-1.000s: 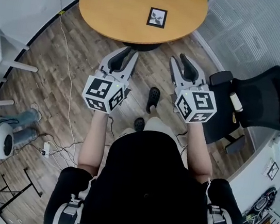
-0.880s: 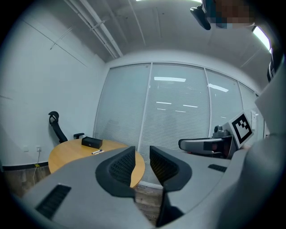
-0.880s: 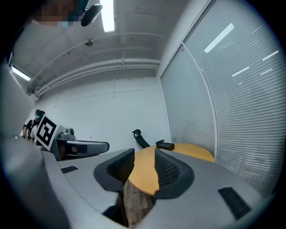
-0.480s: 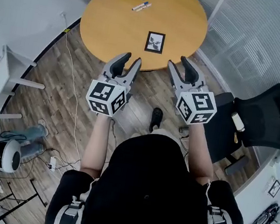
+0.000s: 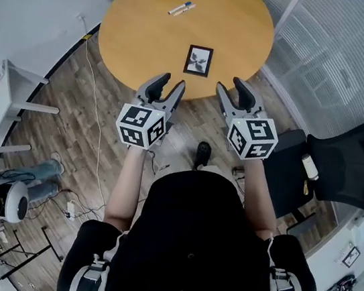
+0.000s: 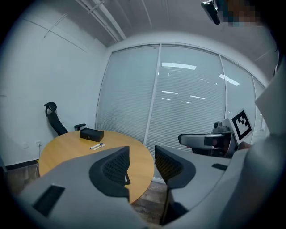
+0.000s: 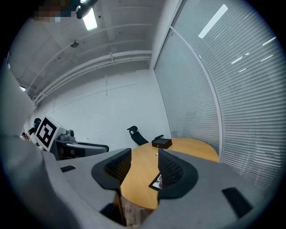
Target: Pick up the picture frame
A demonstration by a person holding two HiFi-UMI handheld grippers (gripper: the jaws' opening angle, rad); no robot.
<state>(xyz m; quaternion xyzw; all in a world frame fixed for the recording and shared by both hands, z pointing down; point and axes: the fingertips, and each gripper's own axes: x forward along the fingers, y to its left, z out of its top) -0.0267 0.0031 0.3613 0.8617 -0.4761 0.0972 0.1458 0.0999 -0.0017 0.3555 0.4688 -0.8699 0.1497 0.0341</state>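
Picture frame [image 5: 198, 60] lies flat on the round wooden bench [image 5: 137, 40], near its close edge, untouched. Left hand-held gripper [image 5: 171, 83] and right hand-held gripper [image 5: 231, 86] hover just short of that edge. Their jaws have just been opening and stand wide, with nothing between them. A flat frame probably offers little to pinch, so approach low and close squarely across one thin side.

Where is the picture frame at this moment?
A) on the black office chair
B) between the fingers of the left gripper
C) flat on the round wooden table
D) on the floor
C: the picture frame lies flat on the round table, with nothing gripping it.
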